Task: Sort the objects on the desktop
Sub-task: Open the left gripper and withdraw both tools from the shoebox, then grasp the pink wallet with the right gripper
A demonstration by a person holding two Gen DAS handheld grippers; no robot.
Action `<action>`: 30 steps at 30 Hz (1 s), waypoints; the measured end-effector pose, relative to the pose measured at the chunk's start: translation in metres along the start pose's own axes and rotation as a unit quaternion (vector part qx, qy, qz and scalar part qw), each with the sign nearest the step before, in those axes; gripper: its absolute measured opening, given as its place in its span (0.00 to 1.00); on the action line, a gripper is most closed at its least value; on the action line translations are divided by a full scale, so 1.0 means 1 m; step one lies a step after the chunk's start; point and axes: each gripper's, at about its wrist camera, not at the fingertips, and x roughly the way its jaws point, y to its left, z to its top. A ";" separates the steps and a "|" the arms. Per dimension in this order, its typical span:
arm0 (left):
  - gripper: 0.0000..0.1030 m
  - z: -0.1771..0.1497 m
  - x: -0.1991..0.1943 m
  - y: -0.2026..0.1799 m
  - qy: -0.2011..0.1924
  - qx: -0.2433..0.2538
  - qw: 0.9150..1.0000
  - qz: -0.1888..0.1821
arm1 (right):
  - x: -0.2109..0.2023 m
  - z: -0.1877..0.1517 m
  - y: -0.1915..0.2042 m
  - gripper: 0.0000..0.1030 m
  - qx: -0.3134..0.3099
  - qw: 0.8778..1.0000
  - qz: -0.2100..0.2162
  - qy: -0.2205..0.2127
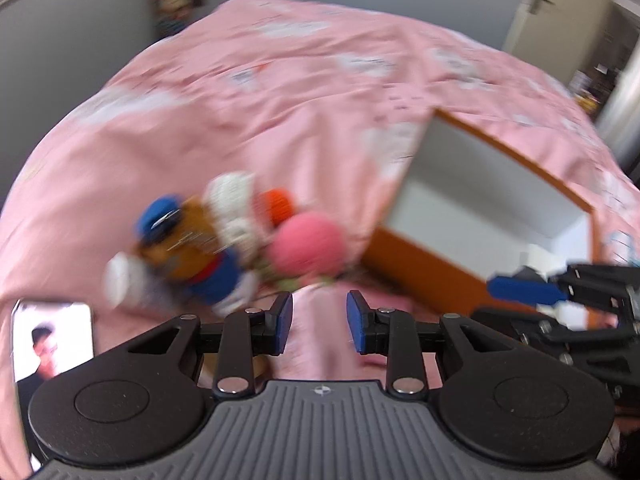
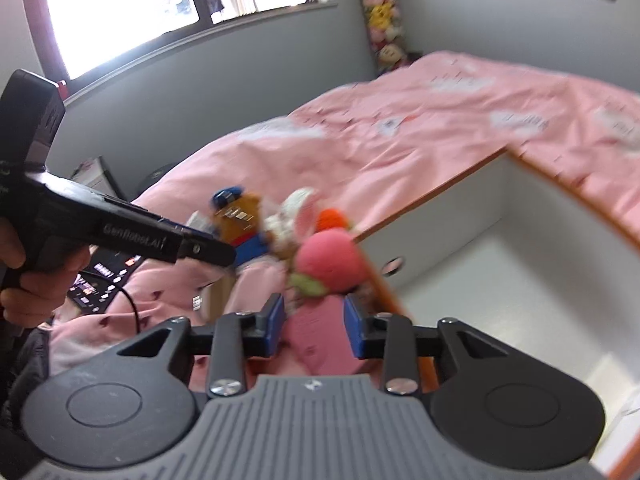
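Note:
A blurred heap of plush toys lies on the pink bed: a brown bear with a blue cap (image 1: 180,236) (image 2: 236,220), a white bunny (image 1: 234,208) (image 2: 294,216), an orange carrot (image 1: 278,204) (image 2: 332,218) and a pink strawberry (image 1: 306,246) (image 2: 330,262). An orange box with a white inside (image 1: 480,200) (image 2: 500,260) sits to their right. My left gripper (image 1: 319,322) is open just short of the toys, only bedding between its pads. My right gripper (image 2: 314,326) is open too, its tips just below the strawberry and beside the box's edge.
A phone (image 1: 52,340) with a lit screen lies on the bed at the lower left. A hand holds the left gripper's black body (image 2: 120,232) at the left of the right wrist view. Grey walls, a window (image 2: 160,0) and a door (image 1: 560,8) surround the bed.

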 end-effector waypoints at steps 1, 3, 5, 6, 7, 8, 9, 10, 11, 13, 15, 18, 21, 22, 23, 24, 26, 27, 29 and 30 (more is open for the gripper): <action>0.35 -0.003 0.002 0.010 0.006 -0.014 1.000 0.006 | 0.008 -0.003 0.001 0.34 0.005 1.000 0.004 0.008; 0.42 -0.009 0.007 0.026 0.016 -0.035 0.999 0.017 | 0.023 -0.007 0.002 0.34 0.009 1.000 -0.003 0.023; 0.52 -0.017 0.010 0.037 0.025 -0.043 0.998 0.034 | 0.037 -0.010 0.000 0.34 0.014 0.999 -0.017 0.036; 0.52 -0.020 0.013 0.042 0.031 -0.049 0.997 0.042 | 0.044 -0.011 -0.002 0.34 0.018 0.999 -0.023 0.044; 0.52 -0.023 0.017 0.046 0.038 -0.056 0.997 0.046 | 0.049 -0.013 -0.004 0.35 0.023 0.998 -0.027 0.052; 0.53 -0.026 0.020 0.050 0.043 -0.065 0.996 0.047 | 0.054 -0.015 -0.006 0.36 0.025 0.997 -0.029 0.060; 0.53 -0.028 0.024 0.053 0.048 -0.074 0.995 0.046 | 0.059 -0.016 -0.006 0.36 0.027 0.997 -0.031 0.066; 0.54 -0.030 0.028 0.055 0.051 -0.080 0.995 0.044 | 0.063 -0.018 -0.007 0.36 0.029 0.997 -0.030 0.071; 0.55 -0.031 0.031 0.057 0.053 -0.083 0.994 0.046 | 0.067 -0.020 -0.008 0.36 0.031 0.996 -0.028 0.077; 0.59 -0.033 0.038 0.059 0.058 -0.088 0.993 0.054 | 0.074 -0.023 -0.010 0.39 0.036 0.995 -0.024 0.088; 0.60 -0.034 0.043 0.063 0.059 -0.096 0.992 0.054 | 0.080 -0.026 -0.015 0.46 0.046 0.994 -0.025 0.098; 0.60 -0.033 0.048 0.066 0.055 -0.101 0.992 0.061 | 0.091 -0.031 -0.024 0.50 0.062 0.991 -0.033 0.114; 0.61 -0.032 0.053 0.063 0.052 -0.084 0.992 0.074 | 0.101 -0.035 -0.031 0.53 0.081 0.988 -0.036 0.129; 0.61 -0.032 0.055 0.062 0.052 -0.078 0.993 0.076 | 0.103 -0.036 -0.033 0.57 0.088 0.987 -0.036 0.133; 0.62 -0.033 0.057 0.061 0.053 -0.074 0.993 0.078 | 0.106 -0.038 -0.035 0.61 0.096 0.985 -0.038 0.136; 0.62 -0.033 0.058 0.060 0.052 -0.070 0.993 0.079 | 0.108 -0.039 -0.038 0.62 0.103 0.984 -0.039 0.138; 0.62 -0.032 0.059 0.059 0.047 -0.064 0.994 0.077 | 0.112 -0.040 -0.043 0.63 0.123 0.982 -0.037 0.140; 0.62 -0.032 0.058 0.058 0.042 -0.061 0.994 0.075 | 0.114 -0.041 -0.047 0.64 0.135 0.980 -0.037 0.140; 0.62 -0.031 0.052 0.057 0.035 -0.053 0.995 0.072 | 0.118 -0.043 -0.054 0.65 0.157 0.977 -0.039 0.140; 0.62 -0.029 0.049 0.056 0.032 -0.053 0.995 0.072 | 0.120 -0.044 -0.056 0.65 0.165 0.975 -0.038 0.141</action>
